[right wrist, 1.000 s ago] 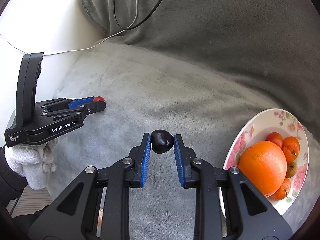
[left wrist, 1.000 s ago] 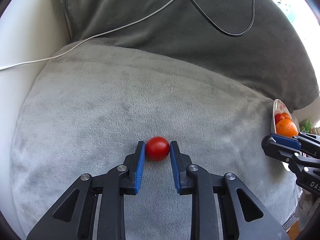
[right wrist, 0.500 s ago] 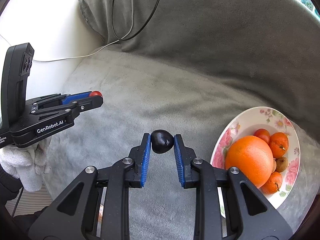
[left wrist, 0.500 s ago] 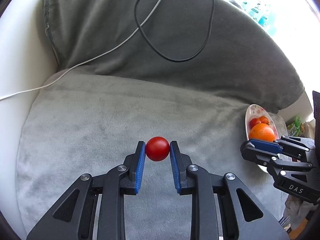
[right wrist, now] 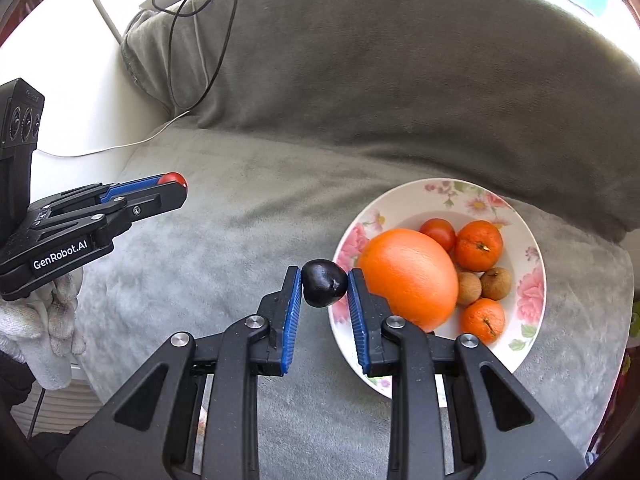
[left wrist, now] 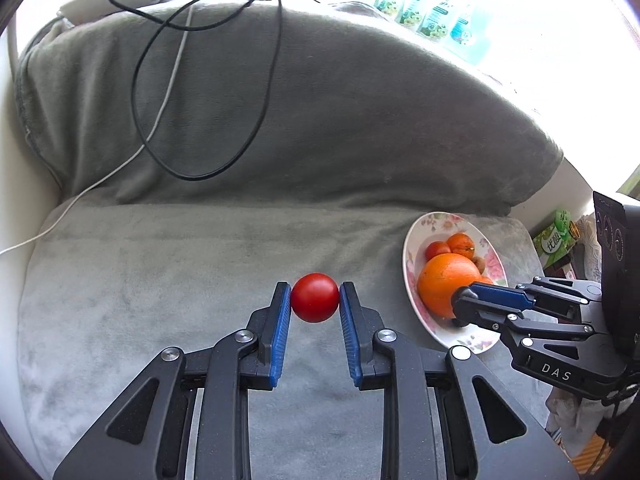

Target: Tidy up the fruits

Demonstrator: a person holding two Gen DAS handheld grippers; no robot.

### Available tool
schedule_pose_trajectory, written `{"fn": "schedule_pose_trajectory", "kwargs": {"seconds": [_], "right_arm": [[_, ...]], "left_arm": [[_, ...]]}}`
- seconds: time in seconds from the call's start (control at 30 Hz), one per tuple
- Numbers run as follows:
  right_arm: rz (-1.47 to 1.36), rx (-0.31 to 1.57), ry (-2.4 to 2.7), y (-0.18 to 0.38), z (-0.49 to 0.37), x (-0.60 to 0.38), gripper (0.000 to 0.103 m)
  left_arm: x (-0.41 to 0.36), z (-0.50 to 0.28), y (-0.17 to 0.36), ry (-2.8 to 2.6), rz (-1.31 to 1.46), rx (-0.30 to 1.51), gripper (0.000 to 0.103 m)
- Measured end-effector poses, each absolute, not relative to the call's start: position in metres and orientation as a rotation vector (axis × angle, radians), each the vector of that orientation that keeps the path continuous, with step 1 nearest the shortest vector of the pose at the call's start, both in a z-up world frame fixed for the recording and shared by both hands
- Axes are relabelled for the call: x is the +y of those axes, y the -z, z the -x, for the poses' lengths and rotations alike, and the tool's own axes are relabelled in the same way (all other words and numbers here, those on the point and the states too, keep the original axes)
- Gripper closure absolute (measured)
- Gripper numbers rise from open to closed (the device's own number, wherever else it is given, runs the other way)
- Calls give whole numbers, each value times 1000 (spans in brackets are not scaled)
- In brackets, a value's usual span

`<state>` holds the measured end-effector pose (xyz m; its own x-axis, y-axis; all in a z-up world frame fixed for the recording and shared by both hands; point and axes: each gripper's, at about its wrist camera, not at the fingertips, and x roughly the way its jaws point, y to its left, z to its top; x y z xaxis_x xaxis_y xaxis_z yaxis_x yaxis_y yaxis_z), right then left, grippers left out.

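My left gripper (left wrist: 315,298) is shut on a small red tomato (left wrist: 315,297), held above the grey cushion. A dark, near-black fruit (right wrist: 323,282) sits pinched in my right gripper (right wrist: 323,284), which hangs at the left rim of the flowered plate (right wrist: 404,200). The plate holds a large orange (right wrist: 408,278), a red tomato (right wrist: 439,233), two small tangerines and two brown longans. In the left wrist view the right gripper (left wrist: 460,306) reaches over the plate (left wrist: 412,240) in front of the orange (left wrist: 442,282). The left gripper (right wrist: 176,188) shows at the left of the right wrist view.
A thick grey back cushion (left wrist: 320,120) rises behind the seat. Black and white cables (left wrist: 160,100) trail over its left part. A white armrest (right wrist: 80,92) borders the left side. Packages (left wrist: 554,240) stand past the cushion's right end. A gloved hand (right wrist: 48,320) holds the left gripper.
Both grippers have risen and moved right toward the plate, each still gripping its fruit. The plate now sits much closer in both views, and the right gripper has reached its rim.
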<state>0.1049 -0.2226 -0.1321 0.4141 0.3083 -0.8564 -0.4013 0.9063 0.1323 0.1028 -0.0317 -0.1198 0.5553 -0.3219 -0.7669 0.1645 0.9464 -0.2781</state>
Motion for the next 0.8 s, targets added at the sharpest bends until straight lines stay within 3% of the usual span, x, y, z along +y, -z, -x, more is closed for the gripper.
{"fn": "schedule_pose_trajectory", "kwargs": {"seconds": [0.8], "right_arm": [[-54,1060,-277,139,-87,-312,78]], "left_arm": [[-132,-134,106,496,116,957,80]]}}
